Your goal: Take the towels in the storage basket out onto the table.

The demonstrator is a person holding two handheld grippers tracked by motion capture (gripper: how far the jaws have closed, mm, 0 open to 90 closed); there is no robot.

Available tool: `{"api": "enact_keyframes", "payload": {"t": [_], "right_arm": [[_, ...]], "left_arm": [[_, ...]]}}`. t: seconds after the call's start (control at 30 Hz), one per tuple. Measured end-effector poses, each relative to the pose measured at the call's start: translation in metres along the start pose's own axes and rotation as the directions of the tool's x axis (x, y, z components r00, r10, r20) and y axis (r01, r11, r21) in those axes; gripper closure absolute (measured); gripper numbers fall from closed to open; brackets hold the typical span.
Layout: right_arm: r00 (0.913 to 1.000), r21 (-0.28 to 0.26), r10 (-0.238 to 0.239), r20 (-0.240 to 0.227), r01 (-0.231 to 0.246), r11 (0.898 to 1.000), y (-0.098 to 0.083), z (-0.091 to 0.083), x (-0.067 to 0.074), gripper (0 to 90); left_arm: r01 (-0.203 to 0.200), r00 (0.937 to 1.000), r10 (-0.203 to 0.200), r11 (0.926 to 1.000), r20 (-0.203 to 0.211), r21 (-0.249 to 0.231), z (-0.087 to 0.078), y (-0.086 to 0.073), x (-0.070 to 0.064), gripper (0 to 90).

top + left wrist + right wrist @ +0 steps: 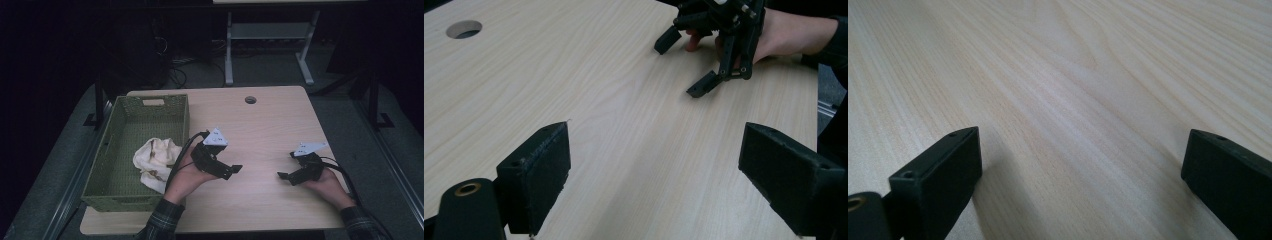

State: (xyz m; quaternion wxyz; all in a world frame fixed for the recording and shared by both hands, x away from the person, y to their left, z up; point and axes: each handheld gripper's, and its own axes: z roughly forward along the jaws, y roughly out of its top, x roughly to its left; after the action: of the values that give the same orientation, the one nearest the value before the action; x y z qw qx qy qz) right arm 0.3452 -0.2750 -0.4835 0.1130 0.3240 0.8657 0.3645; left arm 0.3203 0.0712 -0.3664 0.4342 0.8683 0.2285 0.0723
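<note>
A pale wooden table (260, 120) is seen from above in a dim room. A green woven basket (176, 109) sits along the table's left side, and a crumpled cream cloth (156, 157) lies inside it, toward the near right corner, with one edge draped against the basket's right wall.

The person's two hands rest on the table, each holding black tongs. The left tongs (229, 171) lie just right of the basket and point toward 3 o'clock, away from the cloth. The right tongs (284, 177) lie near the table's right side and point toward 9 o'clock, so the two tools face each other across bare wood.

Both pairs are released, jaws spread wide, with nothing between them. In the left gripper view, the wide gap frames plain tabletop, with the right tongs (686, 67) farther off at about 1 o'clock and a round cable hole (464, 29) at 11 o'clock. In the right gripper view, wood grain runs between the open jaws.

The cloth lies at roughly 9 o'clock from the left hand (187, 175), close beside it, and well apart from the right. The left tongs are likely the ones to reach it, but would first need to turn around.
</note>
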Motion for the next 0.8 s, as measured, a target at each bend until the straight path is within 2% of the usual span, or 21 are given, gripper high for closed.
{"api": "enact_keyframes", "payload": {"t": [0.43, 0.8], "right_arm": [[1.0, -0.003, -0.003, 0.0, 0.003, 1.0, 0.0, 0.0, 0.0, 2.6], [1.0, -0.003, -0.003, 0.0, 0.003, 1.0, 0.0, 0.0, 0.0, 2.6]], "left_arm": [[0.014, 0.9996, -0.015, 0.9996, -0.023, -0.023, -0.021, 0.003, 0.014, 12.8], [0.033, 0.9984, -0.035, 0.9984, -0.045, -0.046, -0.04, -0.001, 0.025, 12.9]]}}
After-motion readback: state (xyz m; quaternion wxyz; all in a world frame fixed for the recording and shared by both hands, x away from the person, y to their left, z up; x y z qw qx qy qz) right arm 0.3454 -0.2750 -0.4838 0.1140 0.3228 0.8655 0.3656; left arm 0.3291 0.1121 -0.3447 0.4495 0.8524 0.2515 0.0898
